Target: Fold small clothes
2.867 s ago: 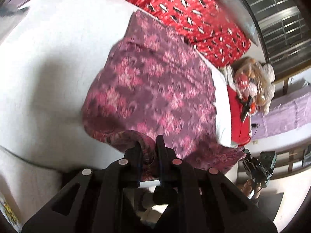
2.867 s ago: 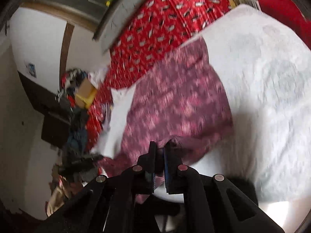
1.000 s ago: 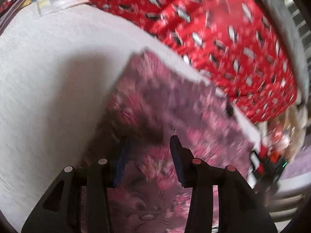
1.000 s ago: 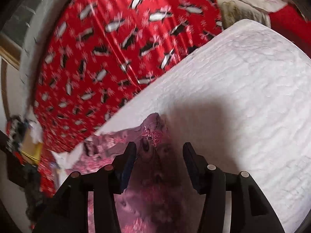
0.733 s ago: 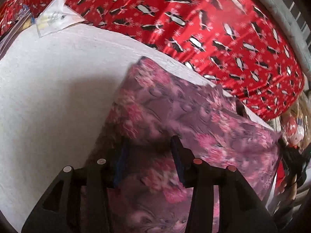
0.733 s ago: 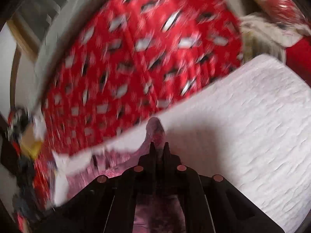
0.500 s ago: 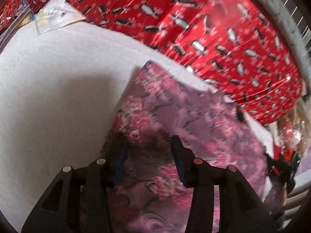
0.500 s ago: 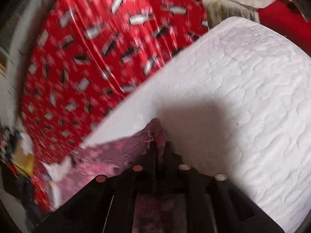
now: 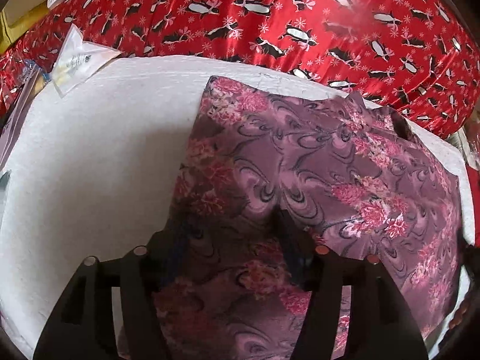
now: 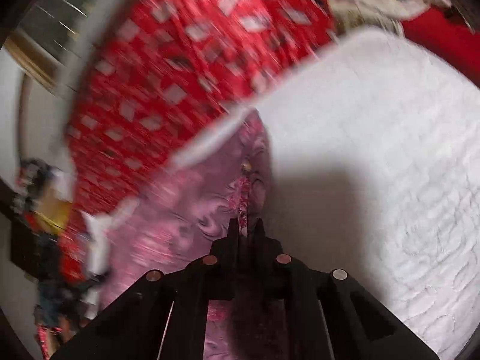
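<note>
1. My left tongs (image 9: 229,234) stand wide apart over the near part of the purple flowered cloth (image 9: 315,165), gripping nothing.
2. The cloth lies on the white tabletop (image 9: 90,165), beside a red penguin-print sheet (image 9: 270,15).
3. My right tongs (image 10: 245,228) are pinched tight on the cloth's edge (image 10: 192,204).

The left tool (image 9: 231,240), clamped 2.9 s ago, is now spread; the right tool (image 10: 246,228) was reclosed on the floral garment (image 10: 186,198).
</note>
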Action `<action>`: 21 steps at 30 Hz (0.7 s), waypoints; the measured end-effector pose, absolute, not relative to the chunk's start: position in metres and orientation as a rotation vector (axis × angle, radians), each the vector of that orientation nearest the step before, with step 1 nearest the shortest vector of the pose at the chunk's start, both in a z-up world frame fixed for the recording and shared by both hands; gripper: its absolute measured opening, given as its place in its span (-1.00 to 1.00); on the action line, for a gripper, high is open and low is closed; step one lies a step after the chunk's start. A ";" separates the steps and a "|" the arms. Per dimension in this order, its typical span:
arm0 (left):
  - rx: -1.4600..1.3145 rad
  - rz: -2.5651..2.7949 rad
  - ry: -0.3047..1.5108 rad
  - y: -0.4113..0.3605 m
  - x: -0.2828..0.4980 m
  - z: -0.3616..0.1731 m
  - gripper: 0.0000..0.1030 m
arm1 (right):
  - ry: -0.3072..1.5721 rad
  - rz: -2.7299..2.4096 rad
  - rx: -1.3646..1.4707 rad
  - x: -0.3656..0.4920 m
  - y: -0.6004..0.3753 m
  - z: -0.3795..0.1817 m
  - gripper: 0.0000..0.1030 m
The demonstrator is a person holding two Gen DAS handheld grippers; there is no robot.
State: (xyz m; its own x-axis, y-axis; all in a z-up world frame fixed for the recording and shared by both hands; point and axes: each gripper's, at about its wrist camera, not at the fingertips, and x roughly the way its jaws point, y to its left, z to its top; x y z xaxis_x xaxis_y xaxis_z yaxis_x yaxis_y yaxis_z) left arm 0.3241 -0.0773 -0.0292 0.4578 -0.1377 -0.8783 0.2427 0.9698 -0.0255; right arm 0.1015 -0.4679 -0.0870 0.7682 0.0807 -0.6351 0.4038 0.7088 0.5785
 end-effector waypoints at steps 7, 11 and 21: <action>0.086 -0.279 1.070 -0.072 0.319 -0.023 0.17 | 0.659 -0.222 0.786 0.062 -0.452 -0.073 -0.31; 0.109 -0.296 1.069 -0.080 0.311 -0.024 0.17 | 0.736 -0.173 0.795 0.049 -0.435 -0.084 -0.70; 0.119 -0.303 1.063 -0.078 0.309 -0.021 0.17 | 0.742 -0.248 0.726 0.040 -0.428 -0.077 -0.60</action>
State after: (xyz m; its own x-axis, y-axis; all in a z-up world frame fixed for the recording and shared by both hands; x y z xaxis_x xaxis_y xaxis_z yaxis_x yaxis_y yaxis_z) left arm 0.3093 -0.0782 -0.0215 0.4496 -0.1876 -0.8733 0.3018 0.9521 -0.0492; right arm 0.0402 -0.4276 -0.0765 0.7222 0.0409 -0.6904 0.4481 0.7327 0.5122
